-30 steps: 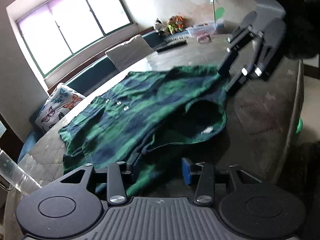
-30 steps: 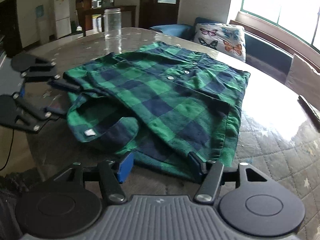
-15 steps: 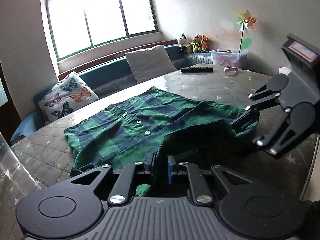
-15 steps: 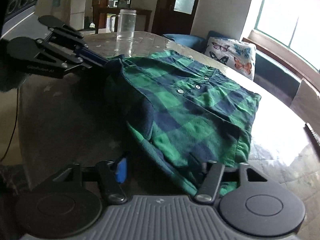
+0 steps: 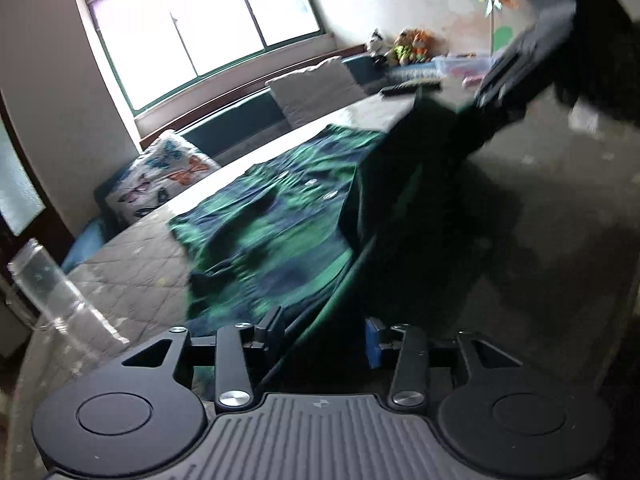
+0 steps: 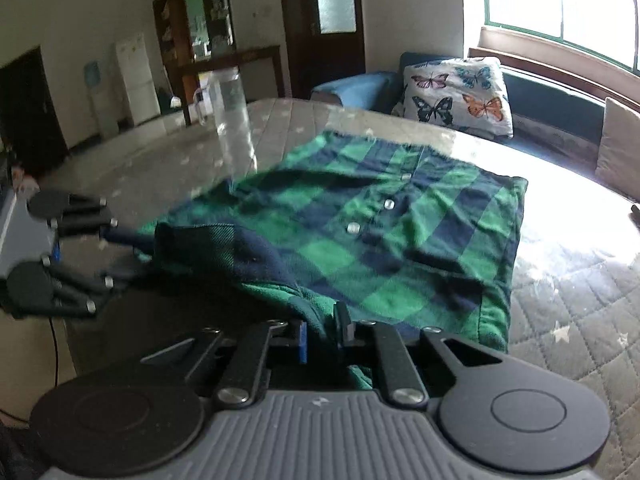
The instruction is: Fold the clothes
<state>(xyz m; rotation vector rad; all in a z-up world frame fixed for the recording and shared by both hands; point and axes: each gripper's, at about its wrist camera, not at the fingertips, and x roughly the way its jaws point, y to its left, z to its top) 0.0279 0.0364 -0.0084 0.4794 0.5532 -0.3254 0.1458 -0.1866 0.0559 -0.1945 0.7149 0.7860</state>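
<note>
The green plaid shirt [image 6: 380, 236] lies buttons-up on the quilted tabletop [image 6: 580, 320], stretching away from both claws. The right claw [image 6: 322, 334] is closing on its near edge; the left claw [image 5: 324, 336] is opening, cloth between its jaws.

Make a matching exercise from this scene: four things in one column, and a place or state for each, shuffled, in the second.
Things:
1. plaid shirt
2. right tool
3. butterfly pillow
4. glass jar

Places or states:
A. stands upright on the table, beyond the shirt
B. lies on the sofa under the window
C. spread on the quilted table, near edge lifted
D. closing on a fold of green fabric

Pairs: 1-C, 2-D, 3-B, 4-A
</note>
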